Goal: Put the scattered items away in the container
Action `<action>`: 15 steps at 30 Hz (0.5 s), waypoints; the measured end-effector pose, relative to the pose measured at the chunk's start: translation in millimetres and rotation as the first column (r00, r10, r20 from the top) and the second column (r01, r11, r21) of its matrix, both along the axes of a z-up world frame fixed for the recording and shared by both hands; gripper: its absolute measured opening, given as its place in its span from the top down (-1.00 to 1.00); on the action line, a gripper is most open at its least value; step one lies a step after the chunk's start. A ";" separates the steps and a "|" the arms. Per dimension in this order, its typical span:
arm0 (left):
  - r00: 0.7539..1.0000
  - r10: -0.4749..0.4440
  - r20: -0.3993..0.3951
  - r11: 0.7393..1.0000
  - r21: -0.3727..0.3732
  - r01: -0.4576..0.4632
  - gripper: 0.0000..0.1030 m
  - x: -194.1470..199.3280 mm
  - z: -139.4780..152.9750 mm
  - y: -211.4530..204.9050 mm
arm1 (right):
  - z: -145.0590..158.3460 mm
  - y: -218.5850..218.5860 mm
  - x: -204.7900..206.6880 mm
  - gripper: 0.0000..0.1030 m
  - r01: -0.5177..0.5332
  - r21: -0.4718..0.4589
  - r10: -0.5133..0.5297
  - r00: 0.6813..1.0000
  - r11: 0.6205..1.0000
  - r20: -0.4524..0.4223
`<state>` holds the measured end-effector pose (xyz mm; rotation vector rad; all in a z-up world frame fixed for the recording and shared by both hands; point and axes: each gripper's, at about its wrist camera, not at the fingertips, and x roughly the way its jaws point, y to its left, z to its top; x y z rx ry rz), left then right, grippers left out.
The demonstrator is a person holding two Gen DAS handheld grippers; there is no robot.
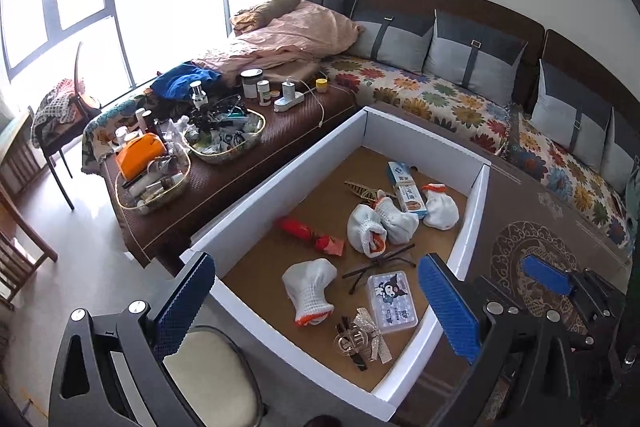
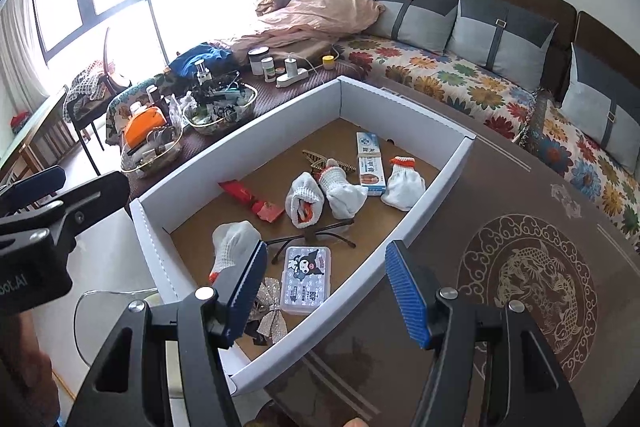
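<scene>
A white cardboard box [image 1: 256, 183] [image 2: 424, 203] with a brown floor stands on the dark table. In it lie several white gloves [image 1: 310, 291] [image 2: 304, 201], a red packet [image 1: 310, 233] [image 2: 252, 199], a blue-white carton [image 1: 406, 189] [image 2: 370, 163], dark glasses [image 1: 380, 263] [image 2: 316, 237], a cartoon card case [image 1: 392, 303] [image 2: 306, 279], a glitter bow [image 1: 370, 333] [image 2: 272, 315] and hair clips [image 1: 350, 343]. My left gripper [image 1: 316, 311] hovers open and empty over the box's near end. My right gripper [image 2: 326, 291] is open and empty above the box's right wall.
The dark table top with a gold fish motif [image 2: 532, 291] lies right of the box. A low table holds two cluttered trays [image 1: 224, 139] [image 2: 152, 147] and jars. A floral sofa [image 1: 460, 103] runs behind. A chair seat [image 1: 216, 379] sits below the left gripper.
</scene>
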<state>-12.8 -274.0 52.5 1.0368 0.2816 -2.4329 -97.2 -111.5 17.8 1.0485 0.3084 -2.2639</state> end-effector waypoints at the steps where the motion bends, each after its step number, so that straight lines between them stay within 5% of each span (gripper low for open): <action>1: 1.000 0.001 0.003 1.000 0.002 -0.001 -1.00 -0.4 -0.3 -0.3 | -0.5 -0.6 0.1 -0.22 -0.001 0.003 0.001 1.000 1.000 -0.001; 15: 1.000 0.000 0.006 1.000 0.001 0.000 -1.00 -2.0 -0.6 1.2 | -1.7 -2.2 -4.3 -0.22 -0.001 0.002 0.001 1.000 1.000 0.009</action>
